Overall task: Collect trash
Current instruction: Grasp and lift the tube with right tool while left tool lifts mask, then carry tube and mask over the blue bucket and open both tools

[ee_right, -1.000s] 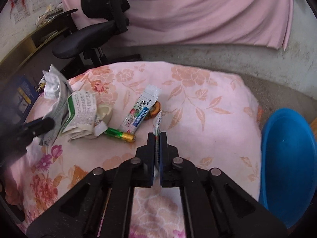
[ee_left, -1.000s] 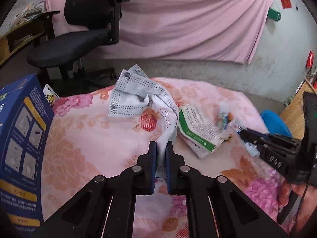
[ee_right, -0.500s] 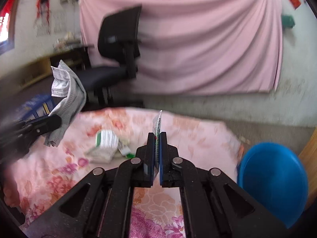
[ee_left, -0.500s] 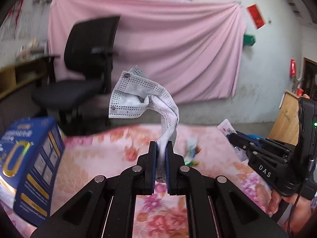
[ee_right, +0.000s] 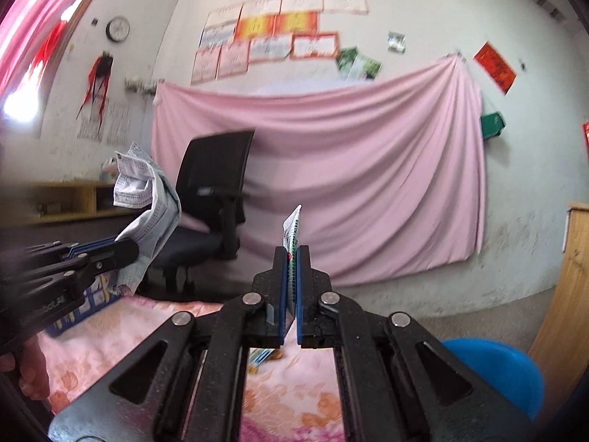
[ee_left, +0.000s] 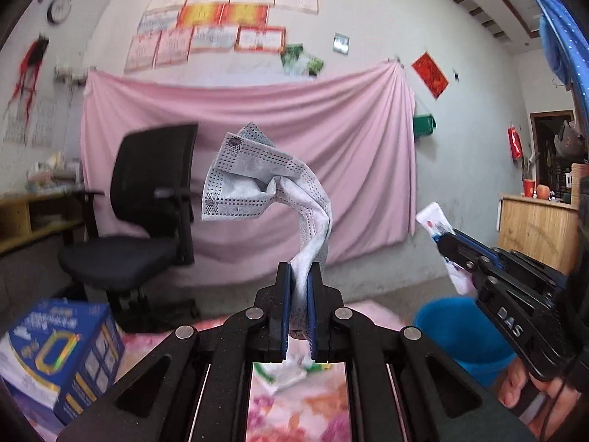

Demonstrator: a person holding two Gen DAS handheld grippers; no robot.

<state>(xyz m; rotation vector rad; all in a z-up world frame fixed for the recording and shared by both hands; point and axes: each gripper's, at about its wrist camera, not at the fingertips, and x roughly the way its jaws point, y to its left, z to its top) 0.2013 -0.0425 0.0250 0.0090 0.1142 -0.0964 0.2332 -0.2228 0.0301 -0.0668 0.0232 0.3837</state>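
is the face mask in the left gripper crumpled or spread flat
Crumpled. The face mask twists up from the shut left gripper in a bunched, folded curl, clear of the bed.

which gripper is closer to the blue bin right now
Right. The right gripper, shut on a flat wrapper, is up beside the blue bin to its right. The left gripper, holding a face mask, sits farther left.

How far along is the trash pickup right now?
Nothing can be seen binned yet. In hand: the left gripper is shut on a face mask, the right gripper on a thin wrapper, both raised. Left to do: drop them, likely in the blue bin, then fetch the packet lying on the floral cloth.
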